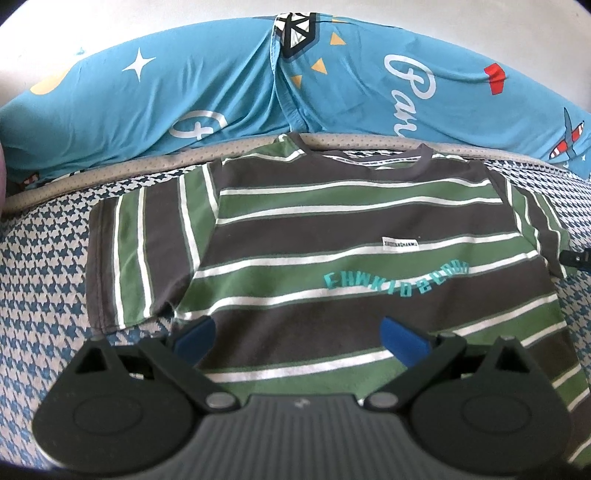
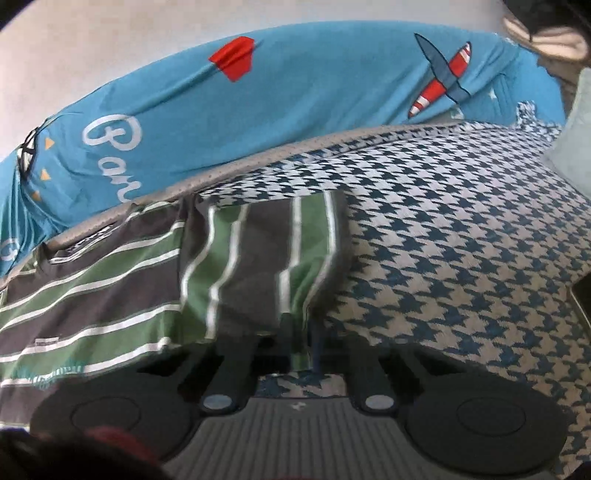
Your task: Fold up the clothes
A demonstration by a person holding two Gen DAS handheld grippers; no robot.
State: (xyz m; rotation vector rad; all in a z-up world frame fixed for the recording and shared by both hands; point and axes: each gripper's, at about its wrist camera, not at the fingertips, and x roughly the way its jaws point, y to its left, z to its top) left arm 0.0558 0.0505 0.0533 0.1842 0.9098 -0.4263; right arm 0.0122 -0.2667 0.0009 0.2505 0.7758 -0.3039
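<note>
Nearest, the left gripper (image 1: 299,338) hangs w/ jaws spread wide, blue pads (image 1: 404,341) apart over the lower body of the striped tee (image 1: 332,258), nothing between them. Prob. parked there so it can pin or pick up the hem once the other side is dealt w/; not touching cloth as far as I can tell.

The right gripper (image 2: 301,350) is closed on the tee's right sleeve (image 2: 266,258): fabric runs down btw the fingers and the sleeve stands lifted and bunched off the bed, blurred, so it looks mid-move. My read: sleeve is being brought inward over the chest, first fold of the job, most of the task ahead.

The tee itself lies face up, spread flat on the houndstooth bedcover (image 1: 44,258), neck toward the far edge, hem toward the person. Teal lettering (image 1: 395,280) and a small white label (image 1: 399,244) show on the chest. Left sleeve (image 1: 147,251) is laid out flat to the side, unfolded. Flat layout makes sense: seams line up, folds come out square.

Further back, a grey piped edge (image 1: 147,166) of the cover runs just behind the collar (image 1: 380,162), touching or nearly. Beyond that a blue printed quilt (image 1: 184,92) is heaped along the wall (image 1: 147,18), out of the way so the working area stays free. Risk: soft bed, so the body may drag w/ the sleeve.
</note>
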